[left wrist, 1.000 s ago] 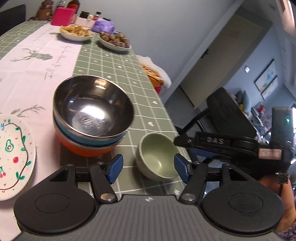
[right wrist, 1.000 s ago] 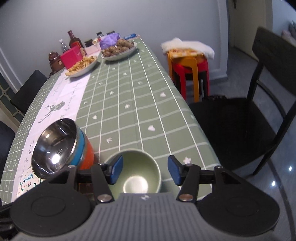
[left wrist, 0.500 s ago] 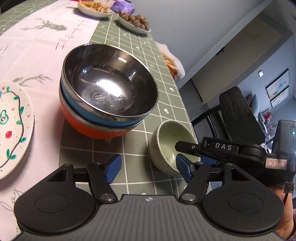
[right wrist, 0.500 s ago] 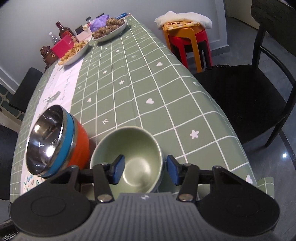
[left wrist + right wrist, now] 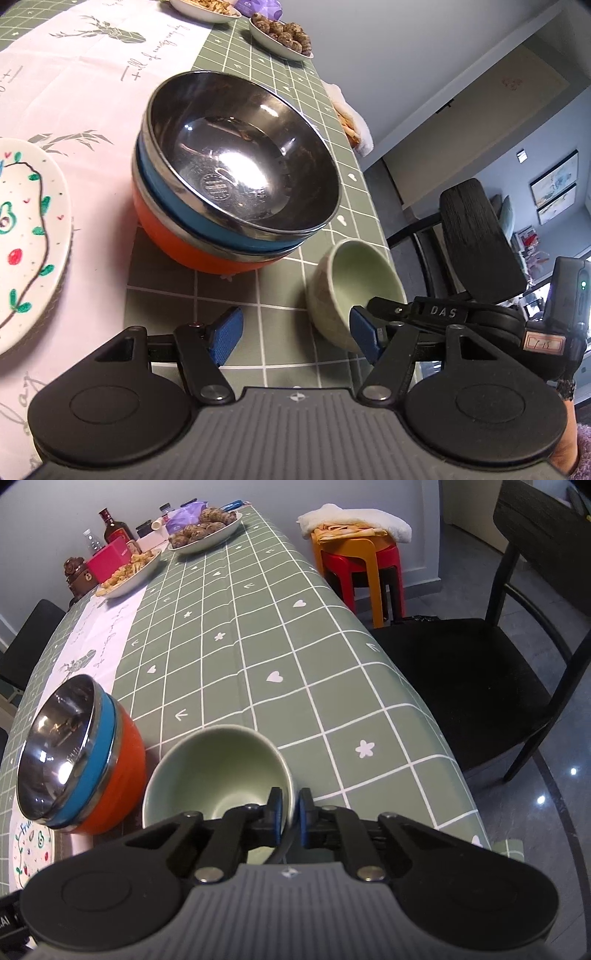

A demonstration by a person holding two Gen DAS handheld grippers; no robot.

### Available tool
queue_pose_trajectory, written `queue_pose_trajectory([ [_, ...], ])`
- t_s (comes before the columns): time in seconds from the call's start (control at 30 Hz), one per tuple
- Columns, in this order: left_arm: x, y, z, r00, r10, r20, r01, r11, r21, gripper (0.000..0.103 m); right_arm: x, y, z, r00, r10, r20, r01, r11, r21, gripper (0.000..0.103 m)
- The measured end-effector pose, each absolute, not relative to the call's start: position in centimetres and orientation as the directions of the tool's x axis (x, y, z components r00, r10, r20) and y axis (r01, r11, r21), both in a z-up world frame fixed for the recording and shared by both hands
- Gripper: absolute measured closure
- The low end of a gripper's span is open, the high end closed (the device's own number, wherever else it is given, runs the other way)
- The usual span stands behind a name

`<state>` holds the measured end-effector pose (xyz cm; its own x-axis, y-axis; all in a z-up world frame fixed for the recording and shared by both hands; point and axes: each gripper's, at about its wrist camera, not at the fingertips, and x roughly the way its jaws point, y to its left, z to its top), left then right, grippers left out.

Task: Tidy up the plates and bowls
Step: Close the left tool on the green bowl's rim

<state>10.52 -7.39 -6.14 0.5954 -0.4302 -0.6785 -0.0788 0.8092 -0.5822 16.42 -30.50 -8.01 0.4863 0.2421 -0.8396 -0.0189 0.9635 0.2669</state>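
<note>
We have the right hand-held gripper (image 5: 289, 818) pinching the near rim of the green bowl (image 5: 218, 775), which sits on the tabletop (image 5: 295, 657) just beside the stacked bowls (image 5: 74, 753). Our left hand-held gripper (image 5: 295, 334) hangs spread and empty. A thin rim pinch could slip or tip the bowl as it lifts, knocking the stack or going over the near table edge. A second ago the right jaws stood wide apart over the bowl; they have just closed on its rim.

A home dining room: a counter under a green checked tablecloth (image 5: 258, 635), plates of food (image 5: 203, 535), black dining chairs (image 5: 498, 657), framed pictures (image 5: 554, 184).
</note>
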Motion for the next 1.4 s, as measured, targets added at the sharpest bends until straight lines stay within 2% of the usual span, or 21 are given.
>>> queue_pose_trajectory([
  [0.5,12.3,-9.0,-7.3,0.563,-0.398,-0.724,-0.126,0.825,-0.551,0.028,15.3,-28.6,-7.7,0.451,0.293,-0.843,-0.123,0.956,0.266,0.096],
  [0.7,13.5,-10.0,-7.7,0.528,-0.393,-0.753,-0.116,0.844,-0.523,0.027,15.1,-28.4,-7.3,0.480,0.267,-0.836,-0.133,0.964,0.232,0.091],
  [0.97,14.4,-10.1,-7.8,0.519,-0.398,-0.756,-0.125,0.840,-0.528,0.017,15.4,-29.0,-7.5,0.472,0.280,-0.836,-0.105,0.959,0.262,0.086],
  [1.1,14.6,-9.9,-8.2,0.528,-0.422,-0.737,-0.113,0.825,-0.554,0.008,15.7,-29.9,-7.8,0.455,0.317,-0.832,-0.053,0.942,0.330,0.085],
  [1.27,14.2,-10.0,-8.7,0.573,-0.418,-0.705,-0.090,0.823,-0.561,0.008,15.9,-30.6,-8.2,0.447,0.358,-0.820,0.000,0.916,0.401,0.085],
  [1.4,13.7,-9.8,-8.8,0.577,-0.417,-0.702,-0.079,0.827,-0.556,0.009,15.8,-30.3,-8.2,0.455,0.348,-0.820,-0.019,0.924,0.382,0.085],
])
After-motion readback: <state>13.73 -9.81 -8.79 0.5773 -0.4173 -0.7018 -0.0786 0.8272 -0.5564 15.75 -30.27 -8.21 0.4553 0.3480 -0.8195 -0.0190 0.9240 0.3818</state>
